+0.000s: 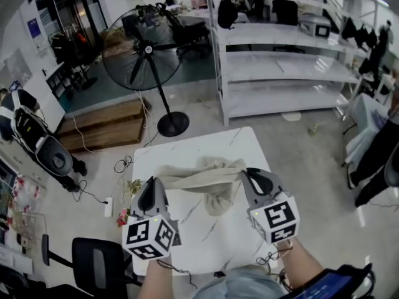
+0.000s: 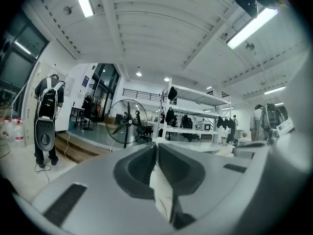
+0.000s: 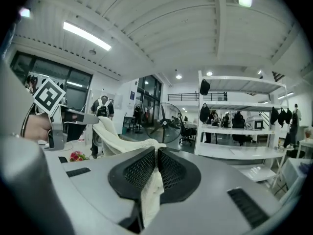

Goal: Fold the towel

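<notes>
Holding towel (image 1: pixel 209 180) over table (image 1: pixel 187 232): L gripper (image 1: pixel 153 182) & R gripper (image 1: pixel 247 172) jaws both clamped on it.

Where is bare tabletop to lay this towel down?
Bare: the near strip of the table, between the left gripper and right gripper, and the far strip beyond the towel. Crowded: the middle, under the towel's sagging fold.

We see a bright, evenly lit room. Long ceiling lights (image 2: pixel 252 28) glare white overhead in both gripper views, which bend hard toward dark, rounded corners. The left gripper (image 2: pixel 156 148), close to its lens, looks soft. Below the head view, the tabletop (image 1: pixel 187 148) carries only faint shadows.
</notes>
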A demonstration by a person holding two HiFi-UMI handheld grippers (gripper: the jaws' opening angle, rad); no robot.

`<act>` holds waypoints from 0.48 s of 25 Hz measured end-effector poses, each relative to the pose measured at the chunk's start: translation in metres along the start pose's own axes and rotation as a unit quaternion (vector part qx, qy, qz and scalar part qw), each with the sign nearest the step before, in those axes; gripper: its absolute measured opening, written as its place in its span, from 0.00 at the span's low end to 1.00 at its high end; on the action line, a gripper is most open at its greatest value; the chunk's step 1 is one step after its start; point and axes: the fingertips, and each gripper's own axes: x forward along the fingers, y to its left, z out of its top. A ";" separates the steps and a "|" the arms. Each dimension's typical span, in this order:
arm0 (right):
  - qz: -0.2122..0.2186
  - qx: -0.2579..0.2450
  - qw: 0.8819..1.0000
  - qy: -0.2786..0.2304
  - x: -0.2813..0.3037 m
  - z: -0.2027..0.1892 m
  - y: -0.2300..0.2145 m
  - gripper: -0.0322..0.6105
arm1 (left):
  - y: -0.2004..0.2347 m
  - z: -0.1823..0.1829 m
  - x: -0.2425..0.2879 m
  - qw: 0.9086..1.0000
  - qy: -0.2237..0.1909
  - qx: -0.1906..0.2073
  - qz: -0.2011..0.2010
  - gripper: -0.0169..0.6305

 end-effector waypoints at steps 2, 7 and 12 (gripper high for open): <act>-0.005 -0.006 1.000 -0.019 -0.008 0.019 -0.001 0.10 | -0.003 0.017 -0.008 1.000 -0.019 0.004 -0.002 0.06; -0.011 -0.022 0.998 -0.053 -0.033 0.054 0.009 0.10 | -0.008 0.050 -0.035 0.998 -0.058 0.010 -0.007 0.06; -0.020 -0.036 0.996 -0.079 -0.061 0.074 0.016 0.10 | -0.016 0.066 -0.062 0.996 -0.086 0.008 -0.014 0.06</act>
